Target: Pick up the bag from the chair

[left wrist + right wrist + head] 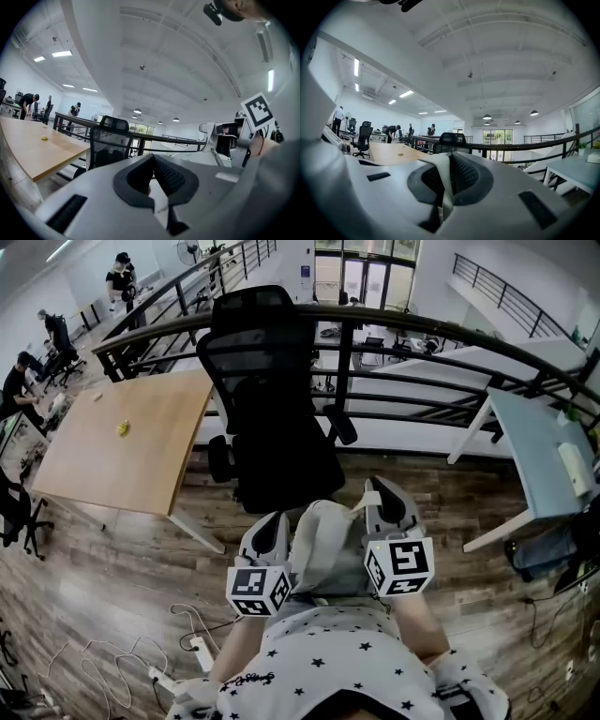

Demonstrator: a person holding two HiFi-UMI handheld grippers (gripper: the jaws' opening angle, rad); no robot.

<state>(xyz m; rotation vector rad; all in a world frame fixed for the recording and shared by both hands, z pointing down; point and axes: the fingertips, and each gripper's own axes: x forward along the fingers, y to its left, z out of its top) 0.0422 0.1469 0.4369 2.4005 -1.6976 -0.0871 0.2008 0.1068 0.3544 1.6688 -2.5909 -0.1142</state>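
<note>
Head view: we pinched the bag (323,542) in left gripper (273,527) and right gripper (385,500), near the chair (272,418) — thin strap (444,183) might slip.

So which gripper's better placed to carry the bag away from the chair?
Right, probably: the right gripper has its fingers shut on the strap of the bag. The left gripper grips bag fabric less clearly.

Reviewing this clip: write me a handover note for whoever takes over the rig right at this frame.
Left gripper: shut on the bag's fabric.
Right gripper: shut on the bag's strap.
The bag hangs between both grippers, in front of the chair, apparently off its seat.
Done: bag gripped and lifted.
Left: probably only to carry it clear of the chair.
</note>
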